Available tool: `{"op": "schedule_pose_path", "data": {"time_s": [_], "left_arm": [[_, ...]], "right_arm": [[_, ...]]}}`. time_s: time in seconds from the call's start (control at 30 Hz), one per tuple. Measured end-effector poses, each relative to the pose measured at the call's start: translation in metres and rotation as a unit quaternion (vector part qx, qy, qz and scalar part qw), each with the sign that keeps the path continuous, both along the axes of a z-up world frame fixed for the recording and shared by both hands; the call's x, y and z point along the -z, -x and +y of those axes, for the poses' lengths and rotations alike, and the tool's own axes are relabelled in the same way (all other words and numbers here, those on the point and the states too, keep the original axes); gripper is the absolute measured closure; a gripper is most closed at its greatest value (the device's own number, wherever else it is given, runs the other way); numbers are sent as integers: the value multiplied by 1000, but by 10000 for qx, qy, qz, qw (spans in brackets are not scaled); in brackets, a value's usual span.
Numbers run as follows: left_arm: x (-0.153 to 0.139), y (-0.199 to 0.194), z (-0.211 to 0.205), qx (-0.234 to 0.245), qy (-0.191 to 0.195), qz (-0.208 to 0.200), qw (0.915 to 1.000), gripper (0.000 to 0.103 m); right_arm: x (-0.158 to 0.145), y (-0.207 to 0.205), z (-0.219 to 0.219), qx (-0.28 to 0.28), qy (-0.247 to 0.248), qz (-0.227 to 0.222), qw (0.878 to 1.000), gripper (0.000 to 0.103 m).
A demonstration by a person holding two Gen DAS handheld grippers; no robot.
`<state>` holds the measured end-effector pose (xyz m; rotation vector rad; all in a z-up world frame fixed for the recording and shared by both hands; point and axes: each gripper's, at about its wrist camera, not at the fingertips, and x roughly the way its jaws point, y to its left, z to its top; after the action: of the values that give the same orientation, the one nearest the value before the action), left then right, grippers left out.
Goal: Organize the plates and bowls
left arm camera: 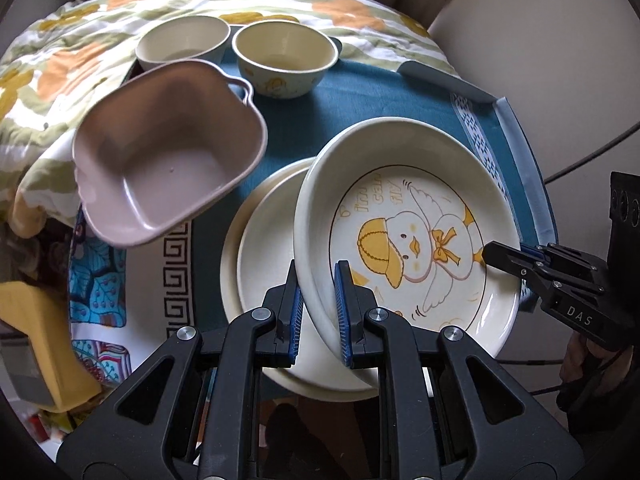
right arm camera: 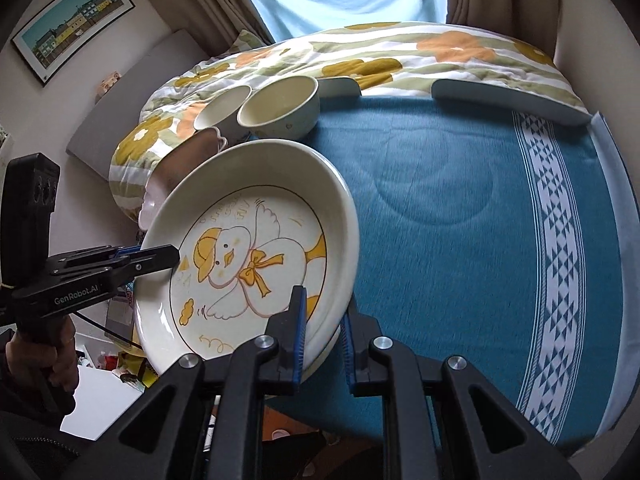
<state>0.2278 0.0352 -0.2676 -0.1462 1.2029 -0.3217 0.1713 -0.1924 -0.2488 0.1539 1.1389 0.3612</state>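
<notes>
A cream plate with a yellow duck picture (left arm camera: 408, 240) (right arm camera: 248, 264) hangs tilted above the blue tablecloth, held at opposite rims. My left gripper (left arm camera: 318, 278) (right arm camera: 172, 256) is shut on one rim. My right gripper (right arm camera: 325, 300) (left arm camera: 492, 254) is shut on the other. A plain cream plate (left arm camera: 260, 264) lies on the table under the duck plate. A pink bowl with handles (left arm camera: 168, 160) (right arm camera: 180, 164) sits to the left. Two cream bowls (left arm camera: 184, 42) (left arm camera: 284, 56) stand side by side at the back, seen also in the right wrist view (right arm camera: 224, 108) (right arm camera: 280, 112).
A flowered quilt (left arm camera: 60, 60) (right arm camera: 400, 52) is piled along the back and left of the table. The blue tablecloth (right arm camera: 460, 220) has a patterned white band near its right edge. A grey-blue flat piece (right arm camera: 508, 100) lies at the back right. A yellow object (left arm camera: 36, 320) is at lower left.
</notes>
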Motion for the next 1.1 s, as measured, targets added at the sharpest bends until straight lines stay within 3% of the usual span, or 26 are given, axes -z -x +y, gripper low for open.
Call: {"op": "schedule_pose_path", "data": {"time_s": [0.5,0.77,1.1], "left_arm": [[40,7,10,77,83,298,9995,90],[44,2,4,49,-132,286,9995,90],[39,4,-12,184,-768,-5,9969,89]], "right_arm": [[21,16,16,341,267,131,9990,88],[21,14,18,296,363,87,9989,88],[19,11,18,153,414,54,9990,88]]}}
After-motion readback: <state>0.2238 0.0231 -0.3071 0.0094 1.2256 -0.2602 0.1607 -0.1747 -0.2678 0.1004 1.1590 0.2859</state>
